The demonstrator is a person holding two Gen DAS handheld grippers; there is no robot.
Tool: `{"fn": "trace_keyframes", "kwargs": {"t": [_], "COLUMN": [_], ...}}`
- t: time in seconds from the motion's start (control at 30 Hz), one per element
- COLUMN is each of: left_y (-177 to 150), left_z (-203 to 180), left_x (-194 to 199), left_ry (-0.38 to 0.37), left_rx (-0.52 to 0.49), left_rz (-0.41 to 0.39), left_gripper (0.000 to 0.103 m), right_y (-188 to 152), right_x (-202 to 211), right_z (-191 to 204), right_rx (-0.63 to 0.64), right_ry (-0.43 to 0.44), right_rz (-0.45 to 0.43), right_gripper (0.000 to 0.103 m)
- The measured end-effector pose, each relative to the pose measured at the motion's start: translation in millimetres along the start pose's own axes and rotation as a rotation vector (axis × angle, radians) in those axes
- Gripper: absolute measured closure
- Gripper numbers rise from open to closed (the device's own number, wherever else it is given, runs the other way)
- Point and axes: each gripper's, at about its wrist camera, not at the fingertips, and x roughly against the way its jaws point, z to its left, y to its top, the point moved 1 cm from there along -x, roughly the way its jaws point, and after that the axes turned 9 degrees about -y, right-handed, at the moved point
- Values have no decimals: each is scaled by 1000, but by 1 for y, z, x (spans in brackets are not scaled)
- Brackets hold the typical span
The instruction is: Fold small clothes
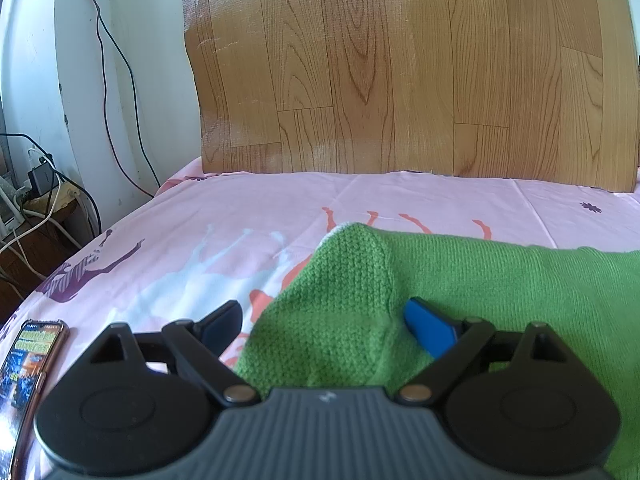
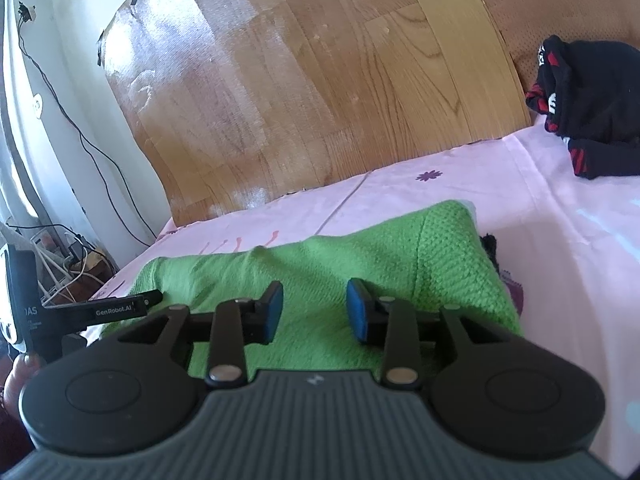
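Green knit garment (image 1: 460, 280) between wide-open left hand-held gripper (image 1: 326, 320) (unpinched)

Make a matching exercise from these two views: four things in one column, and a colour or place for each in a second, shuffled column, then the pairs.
Things:
1. knitted garment
2. phone
3. dark clothes
4. bed sheet

Descriptions:
A. pink, with animal prints
B. black with red, piled at the far right of the bed
C. green, lying in front of both tongs
D. screen lit, at the near left edge of the bed

Pairs: 1-C, 2-D, 3-B, 4-A
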Motion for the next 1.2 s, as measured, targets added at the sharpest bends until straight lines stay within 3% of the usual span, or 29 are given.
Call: {"fn": "trace_keyframes", "kwargs": {"t": [0.43, 0.67, 0.87, 1.2], "left_y": [0, 0, 0, 0], "left_z": [1, 1, 0, 0], "left_x": [0, 0, 0, 0], "left_ry": [-1, -1, 0, 3], "left_rx": [3, 3, 2, 1], "left_rz": [1, 2, 2, 3], "left_gripper": [10, 10, 10, 8], "right_y": [-12, -22, -28, -39], "right_x": [18, 21, 7, 37], "right_z": [18, 64, 61, 34], "right_rx": [44, 258, 307, 289], "right_ry": [-59, -41, -108, -141], "right_rz": [-58, -91, 2, 13], "right_gripper": [55, 42, 43, 47]}}
